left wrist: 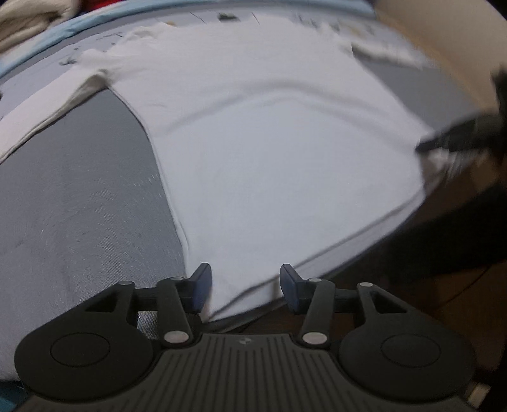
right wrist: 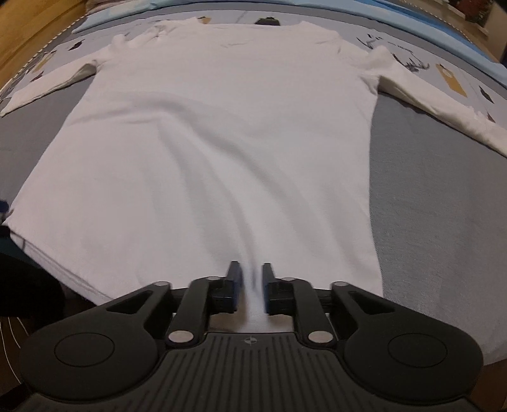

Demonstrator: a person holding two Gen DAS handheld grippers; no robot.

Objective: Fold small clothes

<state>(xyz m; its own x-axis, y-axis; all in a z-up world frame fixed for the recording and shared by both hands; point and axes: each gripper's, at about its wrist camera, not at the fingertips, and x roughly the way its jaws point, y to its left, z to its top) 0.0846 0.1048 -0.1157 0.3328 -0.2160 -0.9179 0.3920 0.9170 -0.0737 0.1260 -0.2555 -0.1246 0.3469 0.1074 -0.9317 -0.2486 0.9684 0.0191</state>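
In the left wrist view, a white long-sleeved shirt [left wrist: 269, 136] lies spread flat on a grey cloth-covered surface [left wrist: 79, 206], its hem toward the camera and its collar end far away. The left gripper [left wrist: 246, 286] points steeply down at the shirt's near corner. Its blue-padded fingers [left wrist: 199, 285] stand apart on either side of that corner, and the fabric passes between them without being pinched. One sleeve [left wrist: 47, 117] stretches off to the left across the grey cloth. At the right edge, the dark tip of the right gripper [left wrist: 443, 139] meets the shirt's other hem corner, though blur hides the contact. A beige bundle of cloth [left wrist: 28, 22] sits in the far left corner.

In the right wrist view, the same shirt [right wrist: 221, 126] fills the middle, both sleeves [right wrist: 443, 104] angled outward over the grey surface [right wrist: 443, 206] and a printed cover [right wrist: 412, 60] beyond. The right gripper [right wrist: 252, 285] has its fingers [right wrist: 234, 282] drawn close, pinching a raised ridge of hem fabric between the pads; creases fan away from that spot.
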